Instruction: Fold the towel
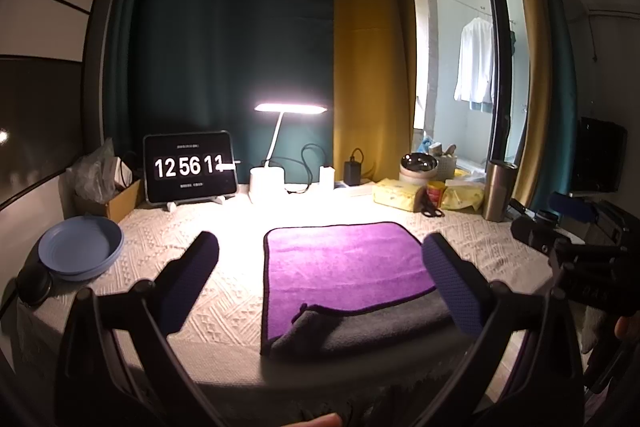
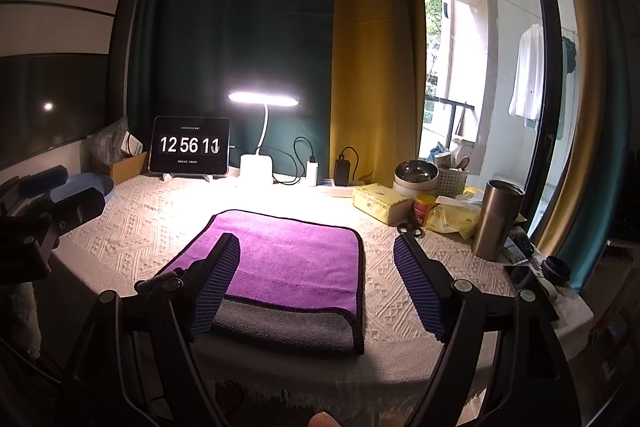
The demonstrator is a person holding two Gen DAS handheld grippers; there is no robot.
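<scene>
A purple towel (image 1: 344,263) with a grey underside lies on the table near its front edge, folded over so that a grey band (image 1: 372,327) shows along the near side. It also shows in the right wrist view (image 2: 288,259). My left gripper (image 1: 320,251) is open and empty, held above the towel's near left part. My right gripper (image 2: 316,251) is open and empty, held above the towel's near right part. The right gripper shows at the right edge of the left wrist view (image 1: 568,223), and the left gripper at the left edge of the right wrist view (image 2: 60,195).
A cream patterned tablecloth (image 1: 224,303) covers the table. At the back stand a tablet clock (image 1: 188,167), a lit desk lamp (image 1: 280,143) and chargers. A blue plate (image 1: 80,251) sits at the left. A tissue pack (image 2: 380,203), bowls and a steel tumbler (image 2: 496,219) stand at the right.
</scene>
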